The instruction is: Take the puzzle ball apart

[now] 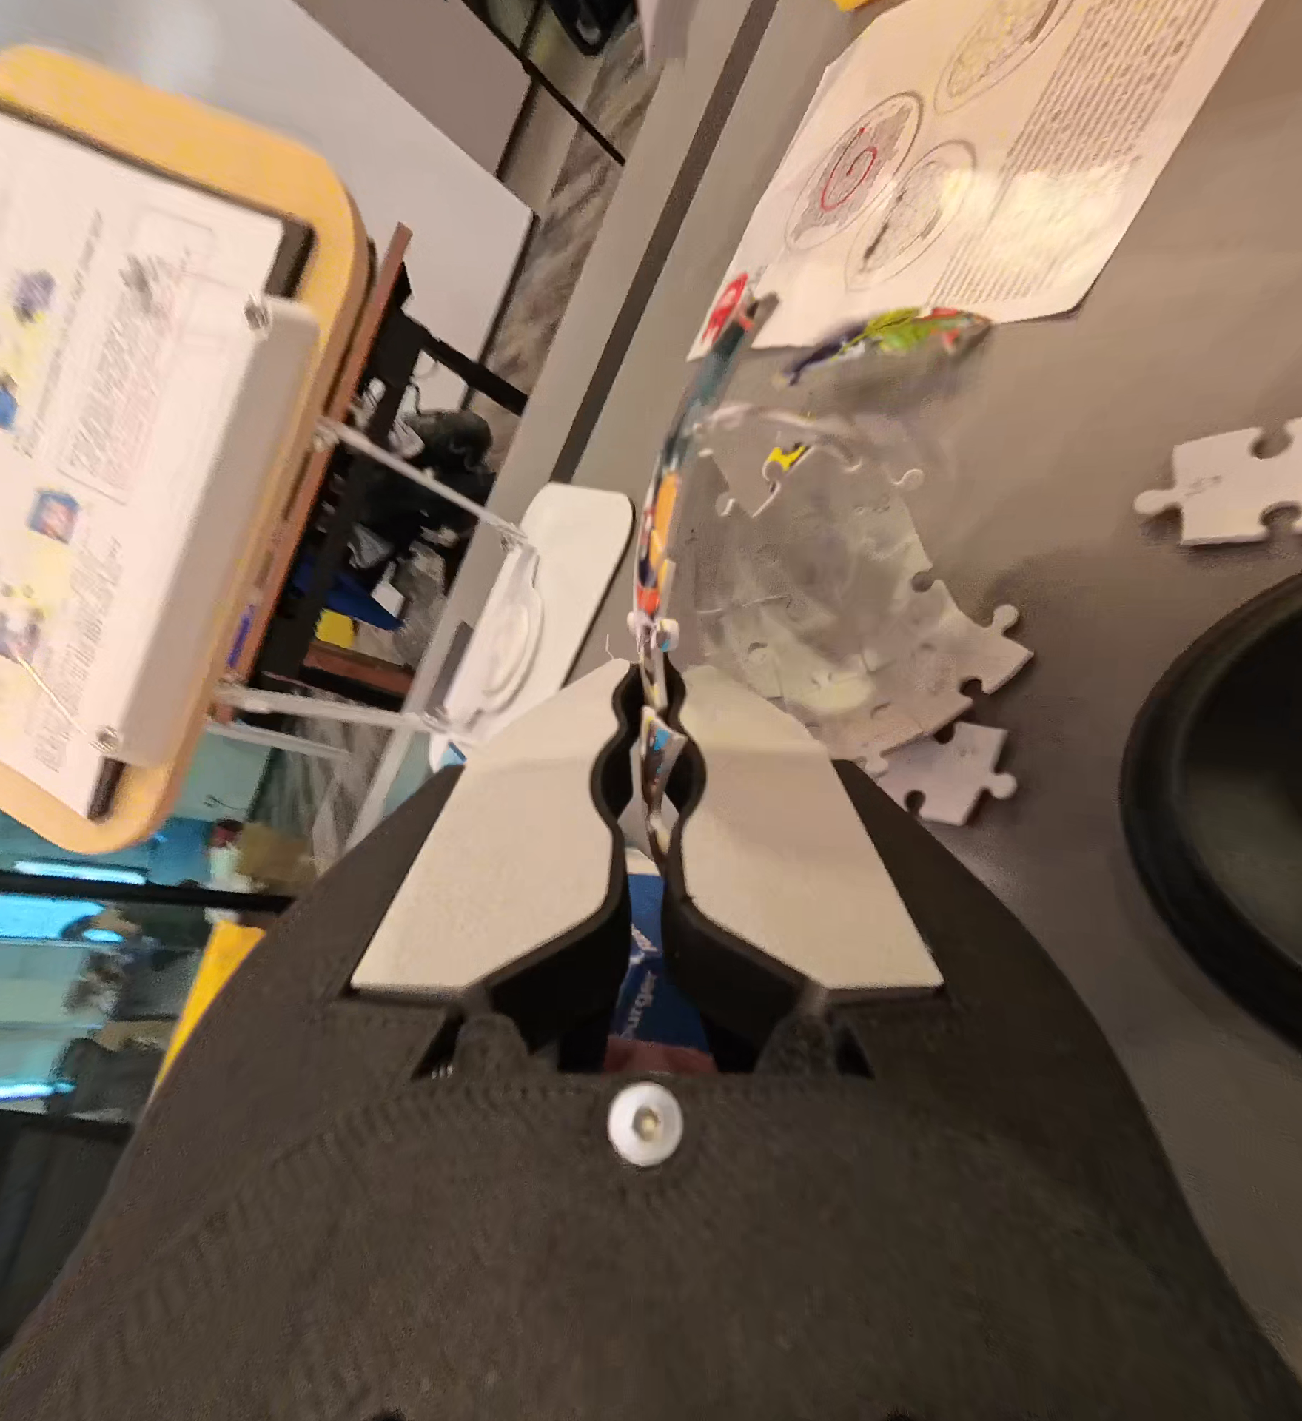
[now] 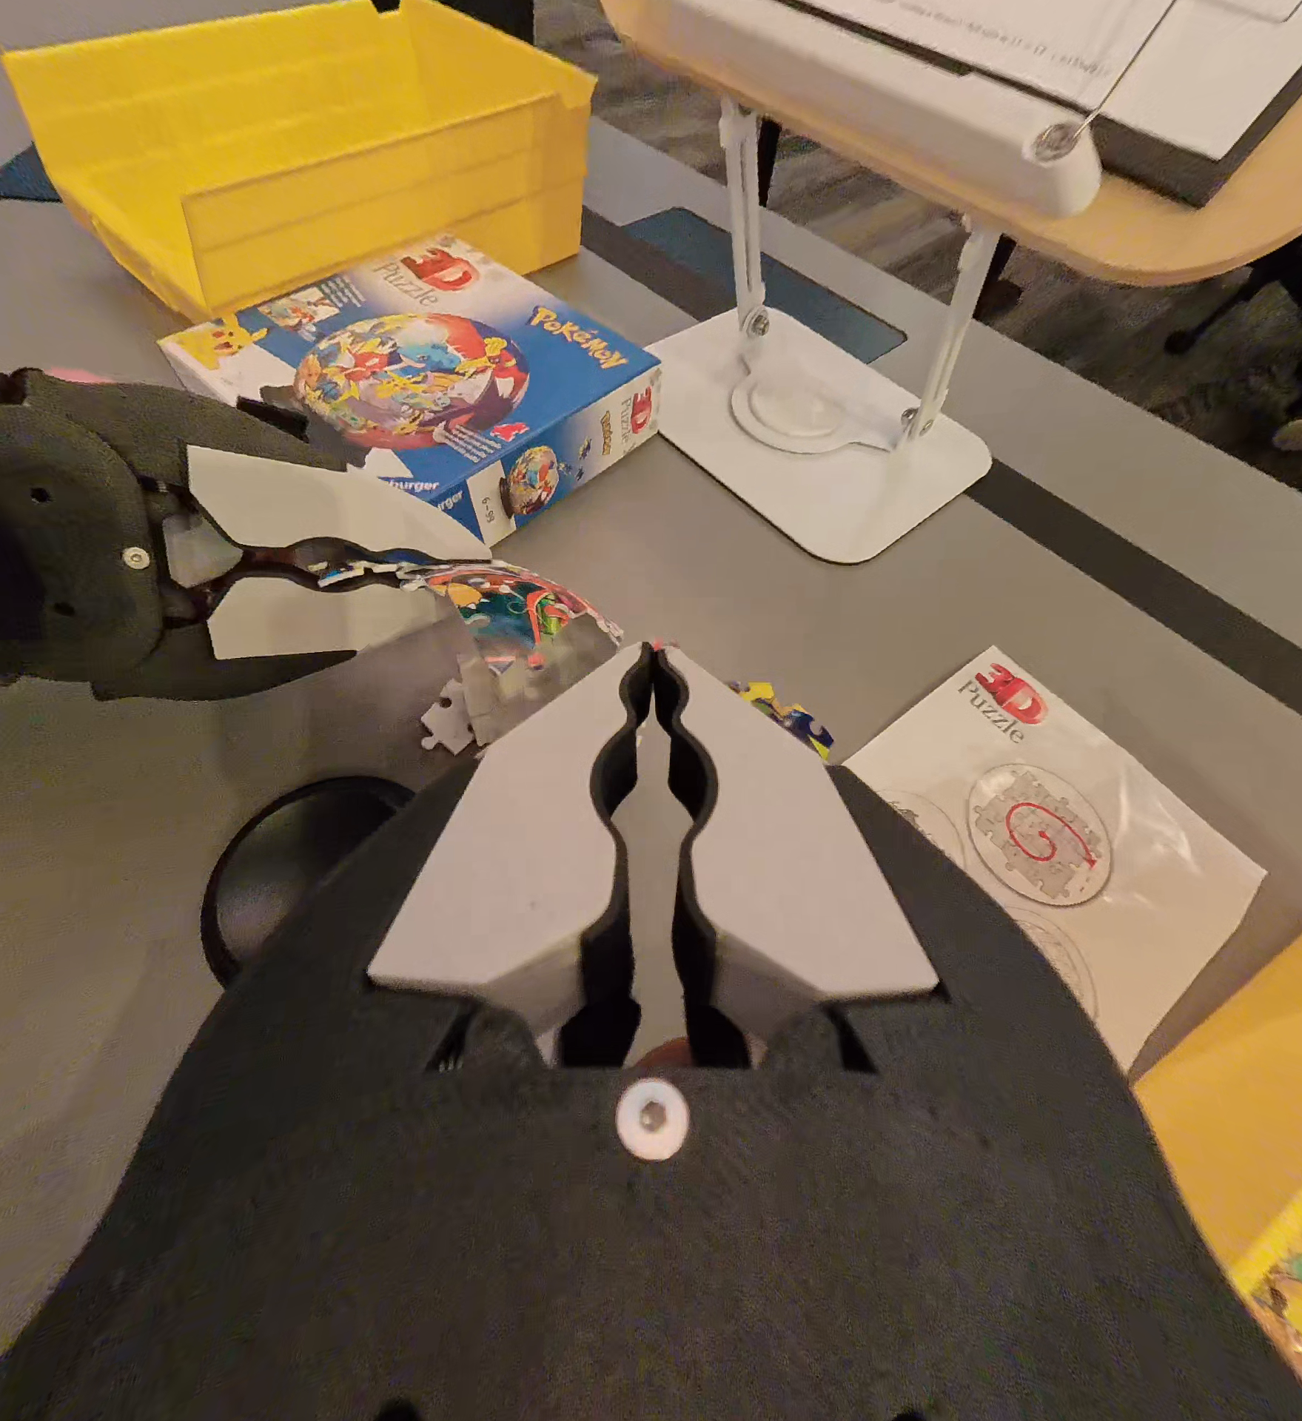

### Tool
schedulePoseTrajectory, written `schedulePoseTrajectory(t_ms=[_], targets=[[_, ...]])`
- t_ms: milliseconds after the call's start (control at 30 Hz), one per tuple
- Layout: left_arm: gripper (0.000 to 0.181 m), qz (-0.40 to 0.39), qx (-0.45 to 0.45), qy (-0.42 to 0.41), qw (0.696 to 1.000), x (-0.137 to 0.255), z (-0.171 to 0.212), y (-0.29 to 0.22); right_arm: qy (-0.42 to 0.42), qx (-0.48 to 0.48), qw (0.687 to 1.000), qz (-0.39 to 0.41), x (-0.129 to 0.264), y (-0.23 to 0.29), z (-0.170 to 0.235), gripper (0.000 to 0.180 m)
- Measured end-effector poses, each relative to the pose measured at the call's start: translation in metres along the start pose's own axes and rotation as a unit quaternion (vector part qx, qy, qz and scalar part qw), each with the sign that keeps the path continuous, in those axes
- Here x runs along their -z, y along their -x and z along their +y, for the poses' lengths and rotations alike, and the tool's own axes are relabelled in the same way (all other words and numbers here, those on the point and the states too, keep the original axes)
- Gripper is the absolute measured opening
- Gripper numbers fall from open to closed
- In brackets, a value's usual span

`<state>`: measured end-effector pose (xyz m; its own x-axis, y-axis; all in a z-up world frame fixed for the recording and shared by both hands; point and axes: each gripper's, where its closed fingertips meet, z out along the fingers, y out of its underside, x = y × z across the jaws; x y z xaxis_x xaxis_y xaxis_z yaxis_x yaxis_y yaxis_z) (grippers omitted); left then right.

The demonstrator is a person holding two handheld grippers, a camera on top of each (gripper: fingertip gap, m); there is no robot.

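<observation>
- Left wrist view: the left hand-held gripper [image 1: 651, 692] is clamped down on the edge of a curved shell of the puzzle ball [image 1: 809, 584], a thin strip of printed pieces pinched between its wavy pads. The shell arcs away from the tips, pale underside showing, hanging just above the desk [image 1: 1093, 884].
- Loose puzzle pieces [image 1: 947, 777] lie white side up just beside the shell, with one more off toward the desk's right edge; a black round dish [image 1: 1170, 830] sits near them, and an instruction sheet [image 1: 1017, 154] lies farther back.
- Right wrist view: the right hand-held gripper [image 2: 654, 653] has its tips drawn together at the very end. A sliver of red peeks there, but I cannot tell whether it truly has a piece.
- The shell [image 2: 524, 615] sits right off those tips, with the left hand-held gripper [image 2: 417, 573] holding its far rim. The puzzle box [image 2: 417, 384] and yellow bin [image 2: 309, 154] wait toward the back of the desk.
- Handling call: this looks light, thin and stiff, but only the tabs lock it, so it should bend and pop apart at the seams. I'd pinch one piece at the shell's open edge, near a joint, and peel it outward while the other side braces. Grip the middle and the shell likely buckles.
</observation>
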<state>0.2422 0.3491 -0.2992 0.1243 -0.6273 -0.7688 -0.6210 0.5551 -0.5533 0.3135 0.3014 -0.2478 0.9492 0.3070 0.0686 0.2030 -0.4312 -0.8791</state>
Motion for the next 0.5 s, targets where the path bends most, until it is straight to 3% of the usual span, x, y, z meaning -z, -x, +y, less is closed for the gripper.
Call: schedulePoseTrajectory(t_ms=[167, 300, 500], targets=[[0.003, -0.024, -0.072, -0.015, 0.997, 0.003, -0.010, -0.008, 0.035, 0.014, 0.999, -0.018, -0.035, 0.018, 0.027, 0.000], [0.003, -0.018, -0.074, -0.005, 0.997, 0.002, -0.004, -0.010, 0.078, 0.018, 0.997, -0.013, -0.051, 0.017, 0.057, 0.000], [0.003, -0.045, -0.112, -0.026, 0.992, 0.001, -0.013, -0.010, -0.060, 0.012, 0.998, -0.024, -0.018, 0.029, -0.011, 0.000]])
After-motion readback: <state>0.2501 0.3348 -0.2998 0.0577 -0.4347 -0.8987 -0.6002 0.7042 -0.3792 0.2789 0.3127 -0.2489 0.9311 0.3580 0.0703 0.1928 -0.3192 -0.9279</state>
